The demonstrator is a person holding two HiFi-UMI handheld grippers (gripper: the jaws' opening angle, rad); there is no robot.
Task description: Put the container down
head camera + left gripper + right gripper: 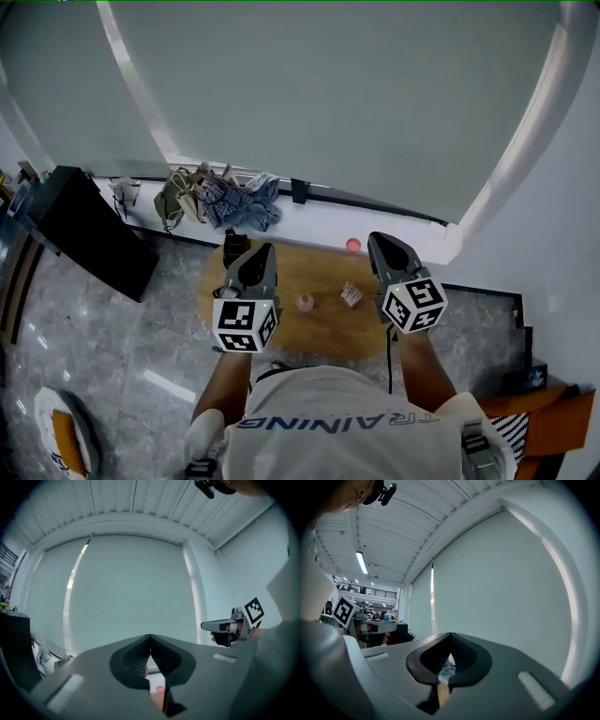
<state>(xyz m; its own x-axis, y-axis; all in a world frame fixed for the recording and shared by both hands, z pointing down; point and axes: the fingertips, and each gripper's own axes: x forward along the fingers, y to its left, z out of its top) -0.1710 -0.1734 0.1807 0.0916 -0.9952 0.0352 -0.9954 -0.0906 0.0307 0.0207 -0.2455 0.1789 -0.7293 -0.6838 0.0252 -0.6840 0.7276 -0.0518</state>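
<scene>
A small pale pink container (pixel 305 302) stands upright on the round wooden table (pixel 281 328), between my two grippers and apart from both. My left gripper (pixel 260 253) is held up over the table's left part, its jaws shut with nothing between them; in the left gripper view the left gripper (pixel 150 638) has its tips meeting. My right gripper (pixel 379 240) hovers over the table's right edge, also shut and empty; in its own view the right gripper (pixel 451 637) shows its pads (pixel 461 656) closed together.
A small box (pixel 351 294) sits right of the container. A red ball (pixel 352 245) lies at the table's far edge, and a dark object (pixel 232 246) at its far left. Clothes and bags (pixel 220 199) lie on the floor by the wall. A black cabinet (pixel 80 230) stands at the left.
</scene>
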